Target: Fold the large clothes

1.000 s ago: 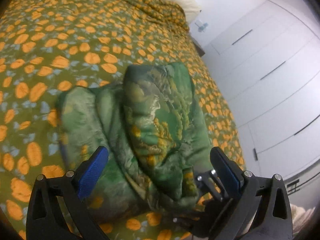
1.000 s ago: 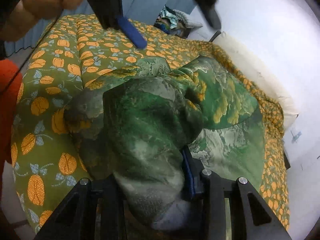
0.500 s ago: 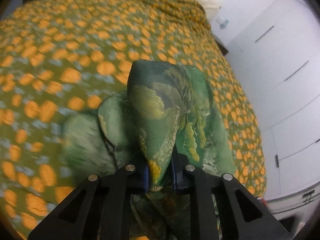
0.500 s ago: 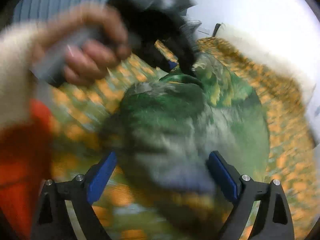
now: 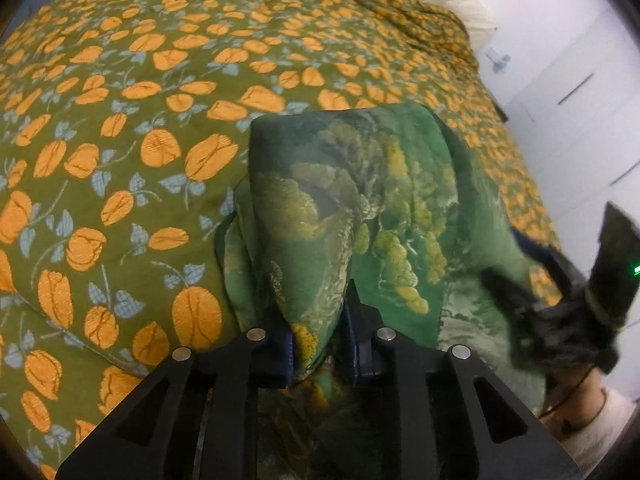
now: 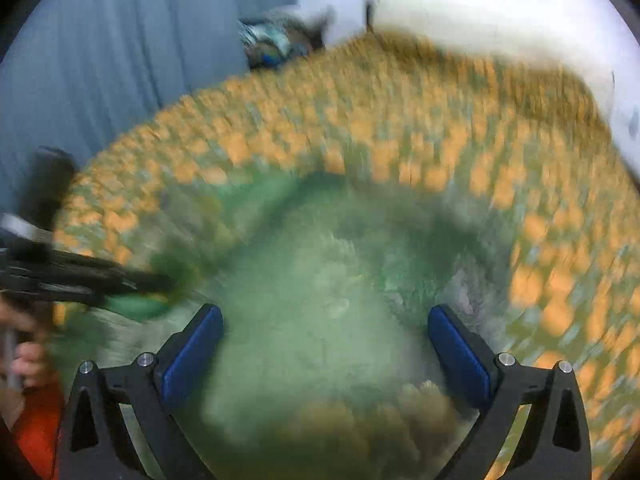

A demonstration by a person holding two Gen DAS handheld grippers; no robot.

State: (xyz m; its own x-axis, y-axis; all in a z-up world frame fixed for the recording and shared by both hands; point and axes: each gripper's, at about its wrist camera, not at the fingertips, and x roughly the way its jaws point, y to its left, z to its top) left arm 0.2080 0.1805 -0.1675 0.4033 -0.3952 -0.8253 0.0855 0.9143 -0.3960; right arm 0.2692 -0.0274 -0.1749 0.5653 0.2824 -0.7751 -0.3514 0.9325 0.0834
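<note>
You will find no text, label, brand, number or sign to read in either wrist view. The right wrist view is too blurred to show any lettering.

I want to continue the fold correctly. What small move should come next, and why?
Probably bring the right gripper down onto the loose green garment and close it. Its jaws are opening around blurred cloth without pressing, while the left gripper pinches one bunched fold above the bedspread.
</note>
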